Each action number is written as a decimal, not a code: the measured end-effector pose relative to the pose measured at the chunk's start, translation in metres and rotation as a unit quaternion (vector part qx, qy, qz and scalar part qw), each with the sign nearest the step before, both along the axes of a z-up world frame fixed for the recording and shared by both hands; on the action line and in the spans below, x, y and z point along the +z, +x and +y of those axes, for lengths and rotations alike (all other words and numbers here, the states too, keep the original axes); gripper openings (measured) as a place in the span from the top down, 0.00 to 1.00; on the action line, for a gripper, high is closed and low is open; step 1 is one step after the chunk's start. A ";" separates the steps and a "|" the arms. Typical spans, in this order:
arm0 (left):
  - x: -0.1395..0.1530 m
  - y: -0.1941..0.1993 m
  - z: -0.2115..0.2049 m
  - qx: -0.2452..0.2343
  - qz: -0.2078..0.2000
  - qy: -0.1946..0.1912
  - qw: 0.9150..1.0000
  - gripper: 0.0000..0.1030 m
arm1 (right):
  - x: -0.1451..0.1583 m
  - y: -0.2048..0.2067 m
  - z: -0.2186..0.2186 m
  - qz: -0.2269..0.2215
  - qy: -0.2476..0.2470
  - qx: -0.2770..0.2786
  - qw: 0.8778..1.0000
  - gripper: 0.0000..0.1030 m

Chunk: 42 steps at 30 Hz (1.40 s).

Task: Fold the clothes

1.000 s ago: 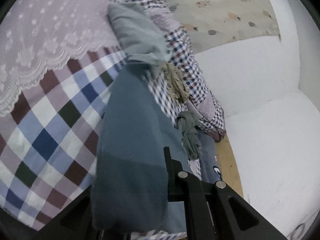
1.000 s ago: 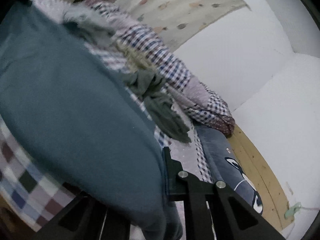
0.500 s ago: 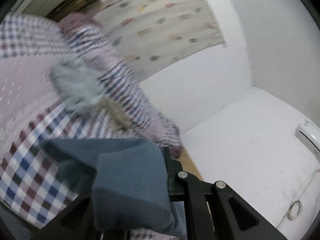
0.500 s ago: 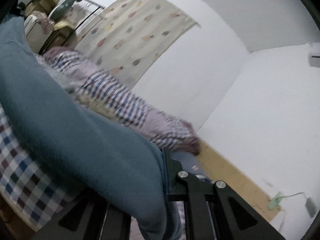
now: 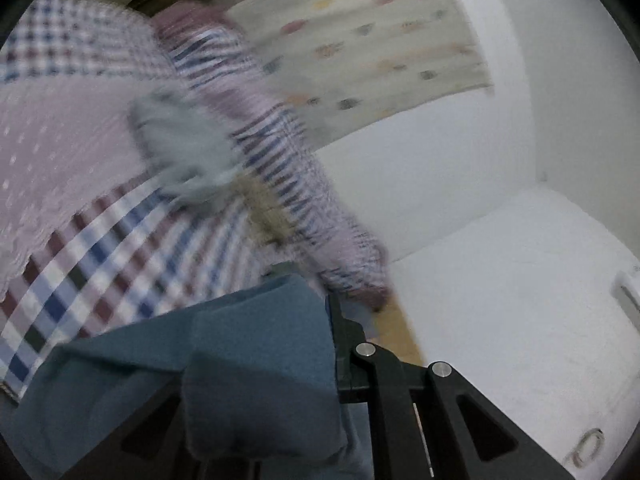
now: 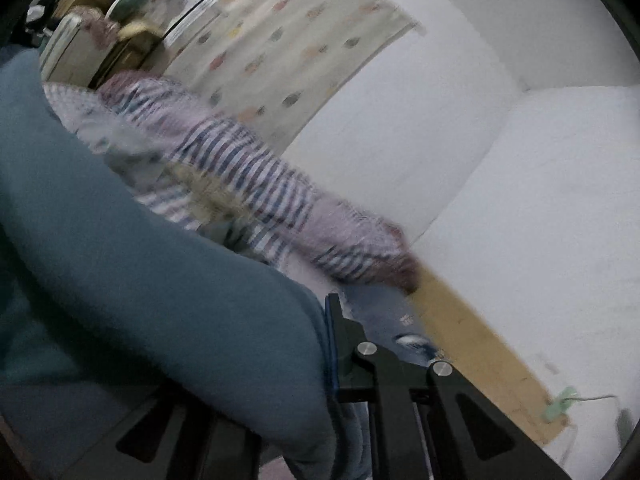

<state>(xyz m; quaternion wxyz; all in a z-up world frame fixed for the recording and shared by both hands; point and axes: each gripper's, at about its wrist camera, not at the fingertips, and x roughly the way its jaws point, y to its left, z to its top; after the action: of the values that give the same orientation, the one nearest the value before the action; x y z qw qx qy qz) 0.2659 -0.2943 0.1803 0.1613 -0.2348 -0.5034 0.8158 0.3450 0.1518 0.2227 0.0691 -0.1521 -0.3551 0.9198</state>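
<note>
No legible text, label, brand, number or sign was found in either wrist view — both were motion-blurred. The dark blue cushion [image 6: 394,322] carried a small pale patch and a printed motif, too smeared to read. The patterned curtain [image 5: 384,40] showed only coloured spots — no lettering.
</note>
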 end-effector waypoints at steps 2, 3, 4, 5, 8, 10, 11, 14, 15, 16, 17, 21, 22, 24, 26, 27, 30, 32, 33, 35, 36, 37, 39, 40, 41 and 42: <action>-0.018 -0.023 0.005 0.006 -0.032 -0.023 0.999 0.94 | -0.018 -0.026 -0.001 -0.031 0.002 0.002 1.000 0.93; -0.027 -0.035 0.007 0.009 -0.047 -0.036 0.998 0.94 | -0.026 -0.039 -0.002 -0.046 0.004 0.004 0.999 0.93; -0.032 -0.047 0.010 0.011 -0.057 -0.044 0.997 0.94 | -0.034 -0.051 -0.003 -0.059 0.006 0.005 0.998 0.93; -0.036 -0.059 0.012 0.011 -0.066 -0.051 0.996 0.94 | -0.038 -0.063 -0.005 -0.068 0.010 0.005 0.998 0.93; -0.041 -0.102 0.017 0.008 -0.095 -0.066 0.993 0.94 | -0.054 -0.114 0.012 -0.102 0.007 0.005 0.995 0.93; -0.048 -0.132 0.020 0.004 -0.117 -0.063 0.991 0.94 | -0.062 -0.140 0.017 -0.124 0.004 0.006 0.992 0.92; -0.053 -0.147 0.021 0.002 -0.132 -0.061 0.989 0.94 | -0.068 -0.157 0.020 -0.142 0.001 0.006 0.990 0.93; -0.070 -0.189 0.025 0.007 -0.177 -0.046 0.983 0.94 | -0.088 -0.202 0.028 -0.194 -0.012 0.006 0.981 0.92; -0.079 -0.203 0.025 0.010 -0.197 -0.044 0.979 0.93 | -0.095 -0.217 0.029 -0.213 -0.017 0.006 0.977 0.92; -0.086 -0.213 0.024 0.012 -0.212 -0.042 0.976 0.92 | -0.103 -0.232 0.031 -0.234 -0.024 0.006 0.972 0.90; -0.092 -0.221 0.023 0.014 -0.224 -0.041 0.974 0.92 | -0.109 -0.245 0.033 -0.255 -0.034 0.007 0.966 0.88; -0.116 -0.245 0.015 0.013 -0.267 -0.024 0.963 0.86 | -0.130 -0.293 0.049 -0.331 -0.092 0.001 0.939 0.65; -0.120 -0.247 0.011 0.010 -0.270 -0.014 0.963 0.85 | -0.130 -0.302 0.058 -0.343 -0.120 -0.007 0.932 0.51; -0.117 -0.246 0.002 0.016 -0.255 0.009 0.967 0.74 | -0.128 -0.317 0.080 -0.349 -0.187 -0.027 0.918 0.41; -0.108 -0.240 -0.012 0.037 -0.222 0.028 0.974 0.54 | -0.119 -0.324 0.107 -0.334 -0.282 -0.040 0.899 0.38; -0.101 -0.234 -0.020 0.056 -0.200 0.032 0.978 0.38 | -0.114 -0.324 0.119 -0.317 -0.316 -0.053 0.893 0.37; -0.083 -0.214 -0.042 0.108 -0.145 0.034 0.983 0.26 | -0.102 -0.320 0.159 -0.237 -0.409 -0.127 0.872 0.34; -0.076 -0.206 -0.047 0.107 -0.140 0.019 0.984 0.26 | -0.101 -0.311 0.175 -0.217 -0.441 -0.151 0.858 0.34; -0.073 -0.201 -0.048 0.104 -0.138 0.005 0.985 0.26 | -0.102 -0.306 0.181 -0.215 -0.454 -0.157 0.851 0.34; -0.067 -0.191 -0.047 0.100 -0.135 -0.030 0.985 0.26 | -0.105 -0.292 0.187 -0.218 -0.466 -0.155 0.843 0.33; -0.065 -0.185 -0.047 0.097 -0.133 -0.048 0.985 0.25 | -0.106 -0.283 0.187 -0.221 -0.466 -0.151 0.843 0.33; -0.064 -0.179 -0.045 0.093 -0.131 -0.066 0.985 0.25 | -0.107 -0.273 0.186 -0.224 -0.467 -0.145 0.843 0.33; -0.063 -0.165 -0.041 0.085 -0.126 -0.099 0.983 0.24 | -0.111 -0.247 0.190 -0.225 -0.477 -0.134 0.839 0.33; -0.065 -0.158 -0.037 0.079 -0.125 -0.113 0.983 0.24 | -0.114 -0.234 0.192 -0.225 -0.483 -0.130 0.836 0.33; -0.065 -0.149 -0.034 0.071 -0.122 -0.124 0.982 0.24 | -0.116 -0.221 0.194 -0.224 -0.491 -0.127 0.832 0.33; -0.066 -0.137 -0.031 0.058 -0.118 -0.133 0.982 0.24 | -0.119 -0.206 0.197 -0.221 -0.504 -0.125 0.826 0.33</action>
<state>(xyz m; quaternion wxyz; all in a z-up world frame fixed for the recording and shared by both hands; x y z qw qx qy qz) 0.1290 -0.3253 0.1142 0.0203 -0.3194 -0.4187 0.8499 0.1388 0.3485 0.1038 0.0164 -0.4082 0.1738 0.8960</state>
